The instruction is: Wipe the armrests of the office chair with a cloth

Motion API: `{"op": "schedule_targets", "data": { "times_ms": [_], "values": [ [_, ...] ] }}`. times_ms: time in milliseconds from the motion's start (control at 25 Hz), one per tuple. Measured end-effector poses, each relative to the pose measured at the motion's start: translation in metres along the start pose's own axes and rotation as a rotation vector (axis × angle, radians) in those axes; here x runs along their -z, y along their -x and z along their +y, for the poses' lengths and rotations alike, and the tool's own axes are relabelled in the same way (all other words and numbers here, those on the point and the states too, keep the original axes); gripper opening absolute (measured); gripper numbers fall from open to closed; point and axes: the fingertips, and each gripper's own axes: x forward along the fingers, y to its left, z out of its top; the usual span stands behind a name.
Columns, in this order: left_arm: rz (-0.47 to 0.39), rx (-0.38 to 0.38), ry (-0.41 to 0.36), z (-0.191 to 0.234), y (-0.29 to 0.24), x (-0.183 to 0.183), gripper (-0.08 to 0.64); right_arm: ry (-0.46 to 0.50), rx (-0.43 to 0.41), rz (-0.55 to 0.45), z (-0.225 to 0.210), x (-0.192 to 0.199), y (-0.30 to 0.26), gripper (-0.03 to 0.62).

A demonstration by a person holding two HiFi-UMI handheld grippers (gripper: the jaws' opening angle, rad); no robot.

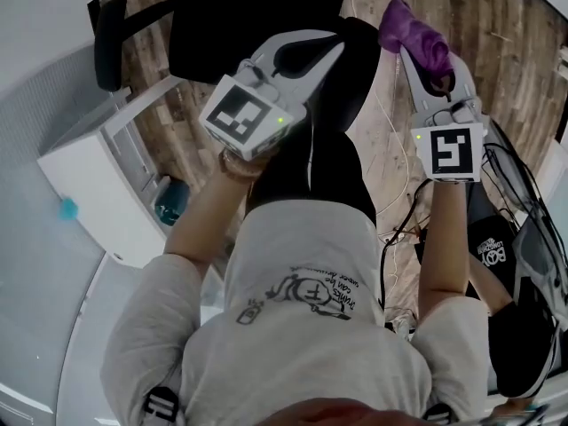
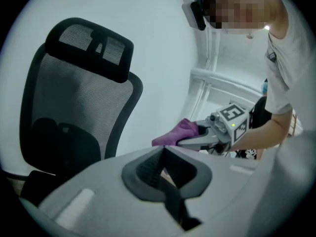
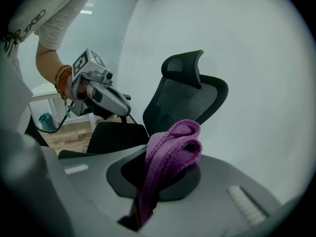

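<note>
Black mesh-backed office chair (image 3: 185, 100) with headrest, right tool (image 3: 155, 179) clamped shut on a folded purple knit cloth (image 3: 173, 149) held up in front of the chair, left tool (image 2: 159, 168) nearer the chair's seat, jaws together, holding nothing

A wood-plank floor (image 1: 506, 34) meets a white shelf unit (image 1: 84, 167), with plain pale walls (image 3: 266, 48) and a bright glazed panel (image 3: 106, 33).
</note>
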Motion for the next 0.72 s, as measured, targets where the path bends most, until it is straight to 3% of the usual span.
{"op": "schedule_targets", "data": {
  "times_ms": [320,720],
  "values": [
    [0.019,0.006,0.032,0.007,-0.015,0.032,0.0,0.005,-0.049,0.03,0.019,0.027,-0.03,0.028],
    [0.037,0.009,0.053,0.016,-0.028,0.059,0.0,-0.09,-0.114,0.015,0.033,0.05,-0.065,0.028]
  ]
}}
